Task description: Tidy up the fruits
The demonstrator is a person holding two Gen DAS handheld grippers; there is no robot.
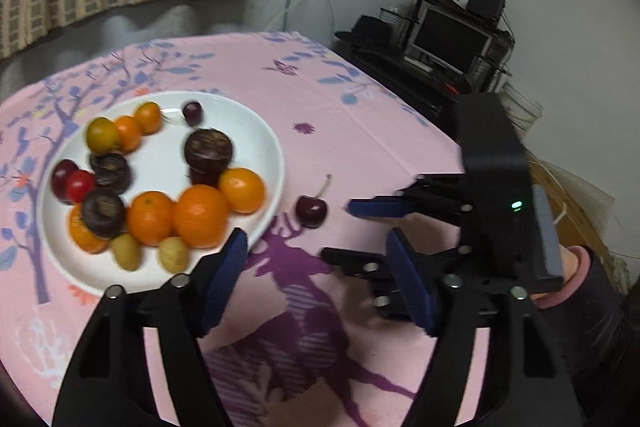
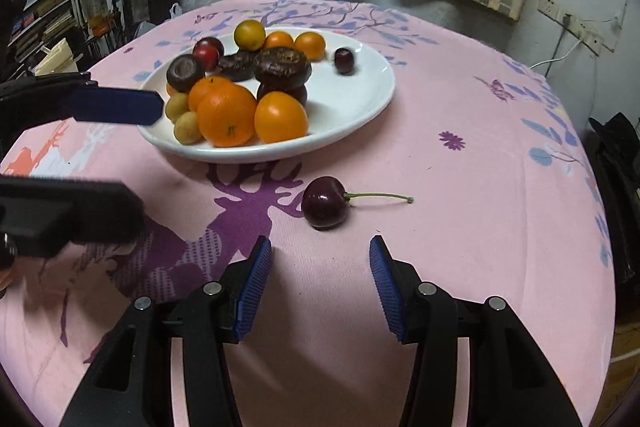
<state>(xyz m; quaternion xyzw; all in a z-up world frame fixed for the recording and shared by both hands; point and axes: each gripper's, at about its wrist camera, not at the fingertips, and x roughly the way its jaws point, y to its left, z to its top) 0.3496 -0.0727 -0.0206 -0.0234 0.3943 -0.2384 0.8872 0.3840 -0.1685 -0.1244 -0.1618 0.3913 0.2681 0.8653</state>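
1. The left gripper (image 1: 316, 247) has its fingers spread wide, nothing between the blue pads (image 1: 226, 279). It is tilted down over the table (image 1: 360, 131).
2. The right gripper (image 2: 320, 247) is likewise spread wide and holds nothing, its blue pads (image 2: 254, 287) facing each other.
3. In the left wrist view the right gripper (image 1: 356, 227) reaches in from the right side, and a hand in a dark sleeve (image 1: 568, 267) holds its body.
4. The two grippers are near each other, not touching.
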